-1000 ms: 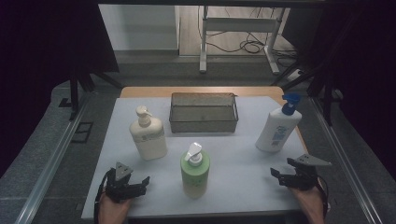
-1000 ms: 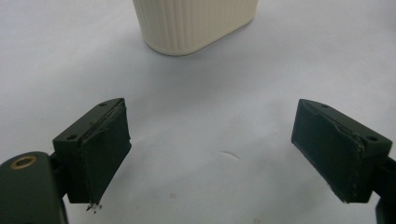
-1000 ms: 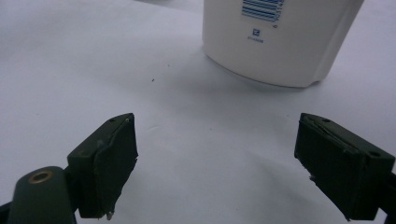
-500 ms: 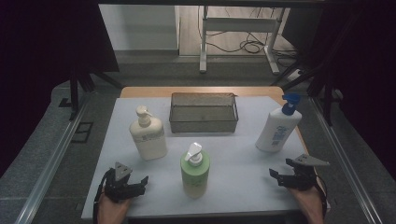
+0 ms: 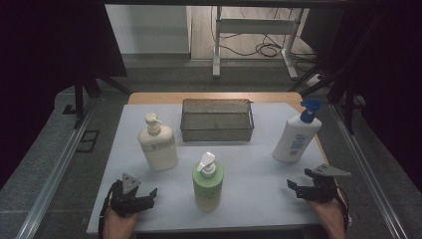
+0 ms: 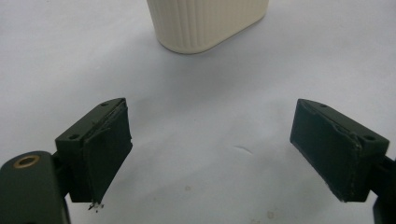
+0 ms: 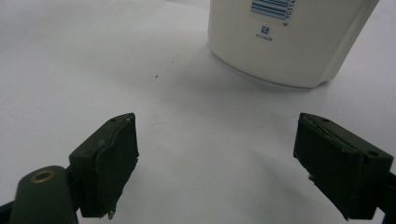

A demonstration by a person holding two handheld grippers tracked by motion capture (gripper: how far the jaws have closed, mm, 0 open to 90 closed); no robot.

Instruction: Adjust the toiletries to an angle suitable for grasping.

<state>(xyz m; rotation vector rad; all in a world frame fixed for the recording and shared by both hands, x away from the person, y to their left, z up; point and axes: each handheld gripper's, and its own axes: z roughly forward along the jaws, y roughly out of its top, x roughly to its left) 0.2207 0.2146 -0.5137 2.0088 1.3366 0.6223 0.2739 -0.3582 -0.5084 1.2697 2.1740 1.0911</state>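
Note:
Three pump bottles stand on the white table (image 5: 249,164): a cream one (image 5: 158,145) at the left, a green one (image 5: 207,183) in the front middle, and a white one with a blue pump (image 5: 297,134) at the right. My left gripper (image 5: 149,195) rests near the front left edge, open, nothing between its jaws. In the left gripper view the cream bottle's base (image 6: 205,23) stands ahead of the open gripper (image 6: 210,149). My right gripper (image 5: 293,186) lies at the front right, open and empty. The right gripper view has the white bottle's base (image 7: 289,42) beyond the gripper (image 7: 215,158).
A wire mesh basket (image 5: 217,120) sits at the back middle of the table. A metal rail (image 5: 54,169) runs along the left side and another (image 5: 368,174) along the right. Beyond the table stand a white frame's legs (image 5: 216,45) and floor cables.

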